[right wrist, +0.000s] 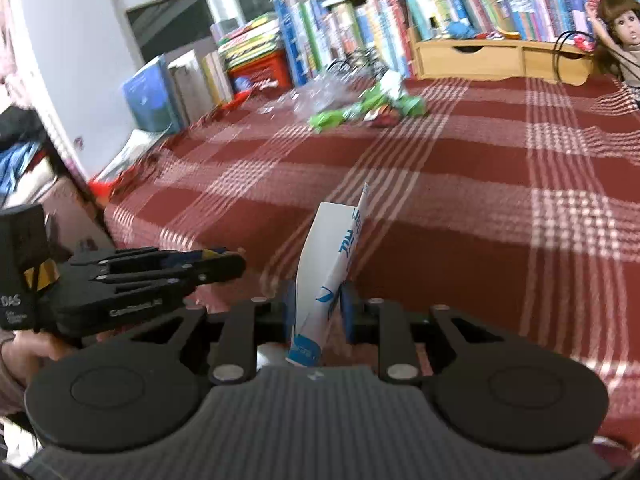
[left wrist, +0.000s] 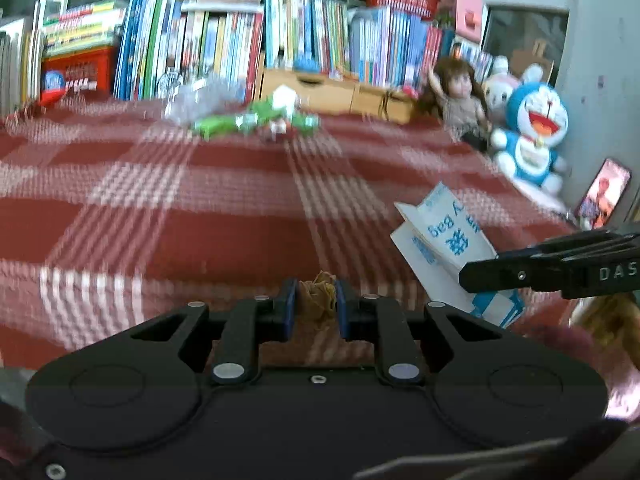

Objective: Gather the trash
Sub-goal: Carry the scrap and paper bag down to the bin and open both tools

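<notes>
My left gripper is shut on a small crumpled brown scrap, held low over the red checked tablecloth. To its right, a white and blue paper bag stands tilted, with the right gripper clamping it. In the right wrist view the right gripper is shut on that paper bag, and the left gripper shows at the left. Further back lie green wrappers and clear crumpled plastic.
Rows of books line the back of the table, with a wooden drawer box in front of them. A doll and plush toys sit at the right edge. A red basket stands back left.
</notes>
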{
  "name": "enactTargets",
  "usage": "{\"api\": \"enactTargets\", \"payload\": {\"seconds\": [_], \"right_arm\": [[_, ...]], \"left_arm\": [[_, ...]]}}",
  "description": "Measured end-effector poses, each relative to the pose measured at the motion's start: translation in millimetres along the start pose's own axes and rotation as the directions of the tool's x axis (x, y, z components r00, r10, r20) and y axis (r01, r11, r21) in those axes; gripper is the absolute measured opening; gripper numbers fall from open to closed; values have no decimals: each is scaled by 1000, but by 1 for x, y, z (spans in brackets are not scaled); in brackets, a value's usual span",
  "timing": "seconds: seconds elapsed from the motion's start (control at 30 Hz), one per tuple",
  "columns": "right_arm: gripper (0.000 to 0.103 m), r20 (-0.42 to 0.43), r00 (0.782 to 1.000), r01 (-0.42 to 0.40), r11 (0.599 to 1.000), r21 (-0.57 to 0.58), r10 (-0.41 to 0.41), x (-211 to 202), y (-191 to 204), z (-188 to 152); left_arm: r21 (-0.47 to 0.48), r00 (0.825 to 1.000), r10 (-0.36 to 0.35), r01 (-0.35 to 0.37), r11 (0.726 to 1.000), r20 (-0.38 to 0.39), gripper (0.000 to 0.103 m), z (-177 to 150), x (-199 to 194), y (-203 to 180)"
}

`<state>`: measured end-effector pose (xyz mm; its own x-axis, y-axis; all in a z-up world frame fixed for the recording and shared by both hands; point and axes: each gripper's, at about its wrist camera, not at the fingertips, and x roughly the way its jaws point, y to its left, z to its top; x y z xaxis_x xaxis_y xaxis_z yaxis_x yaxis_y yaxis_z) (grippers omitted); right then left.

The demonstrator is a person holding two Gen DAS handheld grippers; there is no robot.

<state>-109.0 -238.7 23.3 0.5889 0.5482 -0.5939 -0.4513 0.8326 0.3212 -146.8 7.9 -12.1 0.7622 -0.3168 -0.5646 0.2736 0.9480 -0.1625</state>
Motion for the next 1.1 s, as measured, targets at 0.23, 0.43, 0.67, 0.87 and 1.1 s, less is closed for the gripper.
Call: {"api": "enactTargets", "payload": {"seconds": [0.23,0.43,0.67,0.87,1.1], "right_arm": [[27,-67,995,-72,996,44,75,10,15,-44],[27,-158,985,-55,994,90,69,32,16,-82],[27,-271,963,23,995,95,3,57,0,-112],[27,-327,945,33,995,95,0,68,-4,-128],[28,-359,933,35,997,66,-9,73,-2,-135]], "left_arm": [[-44,989,58,-64,997,-135,19,-47,8,-2],[-89,961,82,-109,990,-263,19,-80,27,1],[-101,918,102,-151,983,-384,19,-105,50,7],[-92,894,114,-170,981,-434,19,-116,60,9],[-92,880,114,-175,980,-461,20,-125,69,7]]}}
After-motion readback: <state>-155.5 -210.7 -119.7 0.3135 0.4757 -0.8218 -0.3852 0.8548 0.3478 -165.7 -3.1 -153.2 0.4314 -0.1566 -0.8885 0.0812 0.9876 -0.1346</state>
